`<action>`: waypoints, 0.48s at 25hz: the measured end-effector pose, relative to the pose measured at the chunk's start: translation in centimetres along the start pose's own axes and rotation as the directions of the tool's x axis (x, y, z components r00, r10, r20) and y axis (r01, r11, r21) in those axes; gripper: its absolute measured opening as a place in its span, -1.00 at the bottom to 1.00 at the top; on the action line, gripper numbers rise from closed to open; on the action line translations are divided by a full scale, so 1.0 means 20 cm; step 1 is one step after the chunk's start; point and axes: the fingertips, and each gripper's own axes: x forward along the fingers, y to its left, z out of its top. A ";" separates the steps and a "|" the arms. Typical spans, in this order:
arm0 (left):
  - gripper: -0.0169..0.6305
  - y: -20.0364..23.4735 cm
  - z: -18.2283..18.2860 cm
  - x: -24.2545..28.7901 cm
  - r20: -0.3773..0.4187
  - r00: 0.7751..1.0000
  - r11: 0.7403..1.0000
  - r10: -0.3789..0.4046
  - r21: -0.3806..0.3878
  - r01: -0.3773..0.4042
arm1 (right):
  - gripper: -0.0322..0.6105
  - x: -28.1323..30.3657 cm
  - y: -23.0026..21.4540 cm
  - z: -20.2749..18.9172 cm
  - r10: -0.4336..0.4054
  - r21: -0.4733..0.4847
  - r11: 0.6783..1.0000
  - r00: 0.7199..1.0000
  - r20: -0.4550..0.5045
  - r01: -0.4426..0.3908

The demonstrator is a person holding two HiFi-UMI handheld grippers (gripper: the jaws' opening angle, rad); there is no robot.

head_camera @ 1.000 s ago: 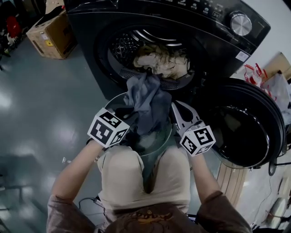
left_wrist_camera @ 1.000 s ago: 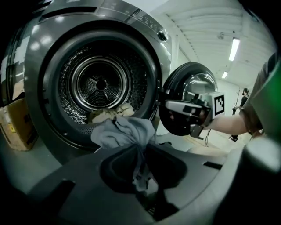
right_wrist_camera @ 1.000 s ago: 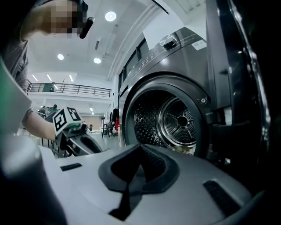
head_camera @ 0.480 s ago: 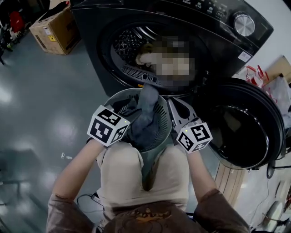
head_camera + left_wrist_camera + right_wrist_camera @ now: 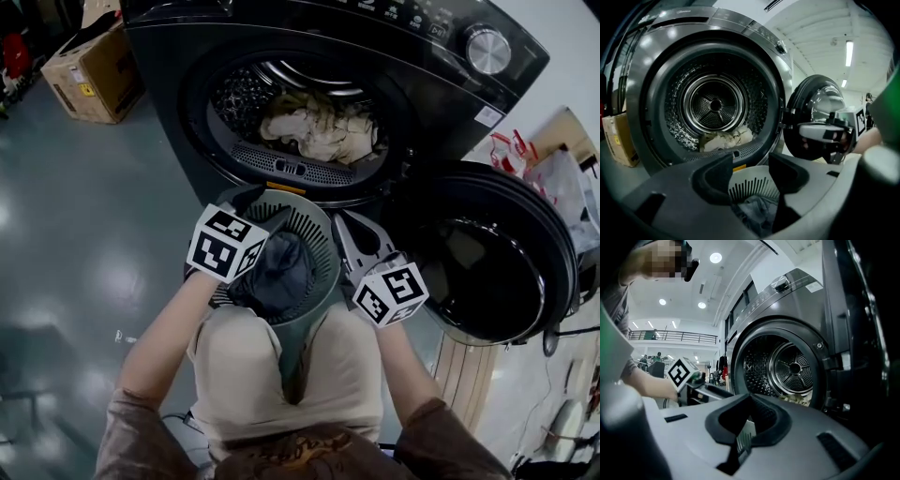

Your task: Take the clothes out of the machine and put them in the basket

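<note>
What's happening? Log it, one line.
left gripper: just opened, empty; right gripper: shut on basket; grey garment: in basket; beige clothes: in drum

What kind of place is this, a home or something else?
Probably a large indoor hall or workshop, not a home: the washing machine stands on a bare grey floor near a cardboard box, and the right gripper view shows a high ceiling and a railed gallery.

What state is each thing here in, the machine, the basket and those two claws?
machine door, open wide.
drum, pale clothes inside.
basket, holds a dark garment.
left gripper, jaws have just been opening, nothing between them.
right gripper, shut on the basket rim.
</note>
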 end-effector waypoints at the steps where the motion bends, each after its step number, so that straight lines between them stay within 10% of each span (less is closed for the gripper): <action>1: -0.18 0.03 0.03 0.04 0.012 1.000 1.000 0.005 0.012 -0.005 | -0.91 -0.01 0.00 0.00 -0.001 -0.002 1.000 1.000 -0.003 0.001; 6: -0.14 0.13 0.18 0.30 0.043 0.999 0.990 0.006 0.143 -0.012 | -0.91 -0.06 -0.01 -0.02 -0.026 0.004 1.000 1.000 -0.007 0.026; 12: -0.10 0.25 0.31 0.64 0.009 1.000 0.918 -0.004 0.397 0.000 | -0.91 -0.04 -0.02 -0.04 -0.040 0.030 0.999 0.999 0.000 0.040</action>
